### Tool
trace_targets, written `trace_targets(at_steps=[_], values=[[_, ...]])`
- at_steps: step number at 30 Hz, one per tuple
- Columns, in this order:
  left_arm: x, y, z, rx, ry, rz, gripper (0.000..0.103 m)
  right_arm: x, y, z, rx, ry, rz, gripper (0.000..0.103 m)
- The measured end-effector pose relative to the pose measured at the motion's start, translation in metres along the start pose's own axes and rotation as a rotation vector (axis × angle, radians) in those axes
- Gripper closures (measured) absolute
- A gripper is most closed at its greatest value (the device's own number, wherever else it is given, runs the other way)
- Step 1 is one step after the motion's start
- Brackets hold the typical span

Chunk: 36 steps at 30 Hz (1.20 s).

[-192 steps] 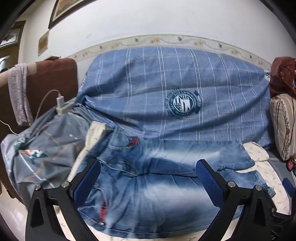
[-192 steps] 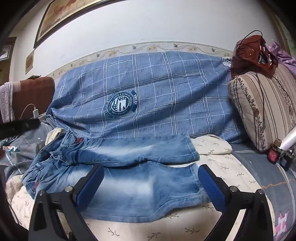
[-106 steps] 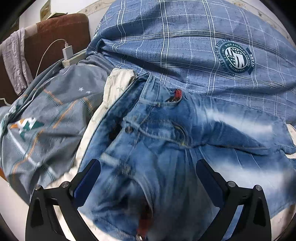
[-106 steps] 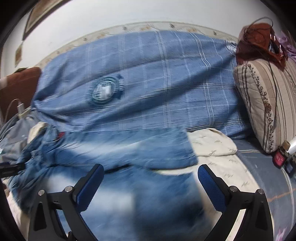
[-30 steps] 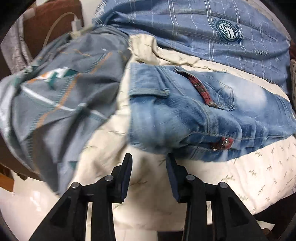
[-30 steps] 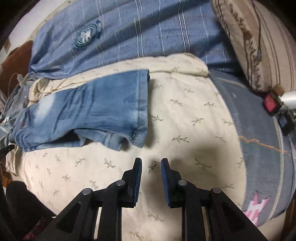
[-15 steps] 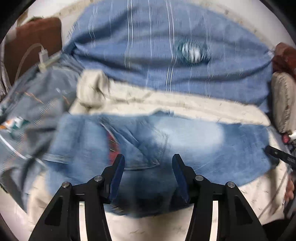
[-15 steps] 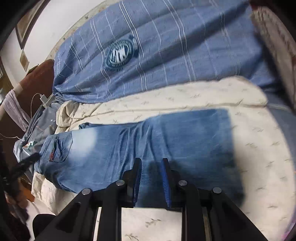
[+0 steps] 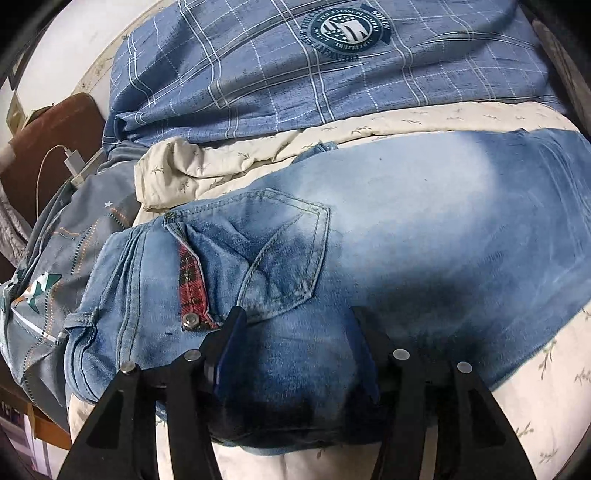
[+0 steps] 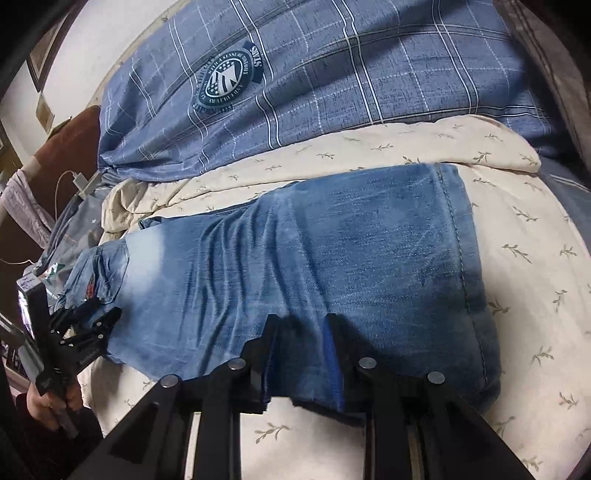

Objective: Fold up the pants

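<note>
writing: the blue plaid duvet [image 9: 258,74] at the far side carries a round navy crest [image 9: 349,27] with white ring lettering; upside down from here, I can pick out "WITH A SENSE OF HONOUR" and not much else; same crest [image 10: 227,79] in the right wrist view, with a small ribbon tab reading something like "SWLS", too warped to swear by
other labels: the left gripper's body in the right wrist view has a small white sticker, way too tiny to read
jeans: light-wash pants [image 9: 369,240] lie across the cream leaf-print sheet [image 9: 535,387], waistband to the left, hem [image 10: 461,258] to the right; back pocket up, red tartan strip [image 9: 190,280] with a metal rivet just beside it; they look doubled over, one leg on the other
left gripper: left gripper [image 9: 295,347] sits low over the near edge of the seat area, fingers a modest gap apart with a hump of denim bulging between them; whether it's actually pinching, can't tell
right gripper: right gripper [image 10: 301,350] at the near edge of the leg part, blue pads nearly together with a fold of denim caught between; reads as clamped on the pants
hand pose: in the right wrist view the left gripper [image 10: 94,317] pokes in from the near left, fingertips at the waistband end; a bare hand [image 10: 48,400] grips its handle below
left clutter: grey patterned bedding [image 9: 55,258] bunched just beside the waistband; white charger [image 9: 74,162] with cable beyond it
</note>
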<state>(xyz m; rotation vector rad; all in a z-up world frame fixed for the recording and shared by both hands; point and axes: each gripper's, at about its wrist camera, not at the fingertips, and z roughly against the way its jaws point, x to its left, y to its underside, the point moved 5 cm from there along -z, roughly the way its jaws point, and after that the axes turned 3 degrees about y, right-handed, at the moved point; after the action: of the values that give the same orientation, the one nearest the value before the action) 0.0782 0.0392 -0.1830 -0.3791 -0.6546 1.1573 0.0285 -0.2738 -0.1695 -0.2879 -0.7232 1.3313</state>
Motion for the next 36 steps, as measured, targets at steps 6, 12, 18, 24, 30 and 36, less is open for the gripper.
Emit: trace_targets(at_steps=[6, 12, 18, 24, 30, 36], values=[[0.005, 0.005, 0.006, -0.037, 0.047, 0.015, 0.046, -0.006, -0.004, 0.026, -0.067, -0.099, -0.076, 0.044], [0.014, -0.014, 0.029, -0.182, 0.143, 0.145, 0.046, -0.008, -0.001, 0.060, -0.185, -0.291, -0.183, 0.034], [-0.006, -0.011, 0.001, -0.024, 0.248, 0.221, 0.046, 0.014, -0.011, 0.048, -0.144, -0.267, -0.165, 0.034], [-0.011, -0.007, -0.004, -0.009, 0.236, 0.182, 0.046, 0.084, -0.057, 0.010, -0.049, -0.284, 0.001, 0.034], [-0.010, -0.004, -0.003, -0.007, 0.269, 0.152, 0.046, 0.177, -0.097, -0.066, 0.093, -0.241, 0.211, 0.037], [-0.008, -0.005, -0.006, 0.008, 0.304, 0.149, 0.046, 0.222, -0.108, -0.141, 0.231, -0.179, 0.380, 0.057]])
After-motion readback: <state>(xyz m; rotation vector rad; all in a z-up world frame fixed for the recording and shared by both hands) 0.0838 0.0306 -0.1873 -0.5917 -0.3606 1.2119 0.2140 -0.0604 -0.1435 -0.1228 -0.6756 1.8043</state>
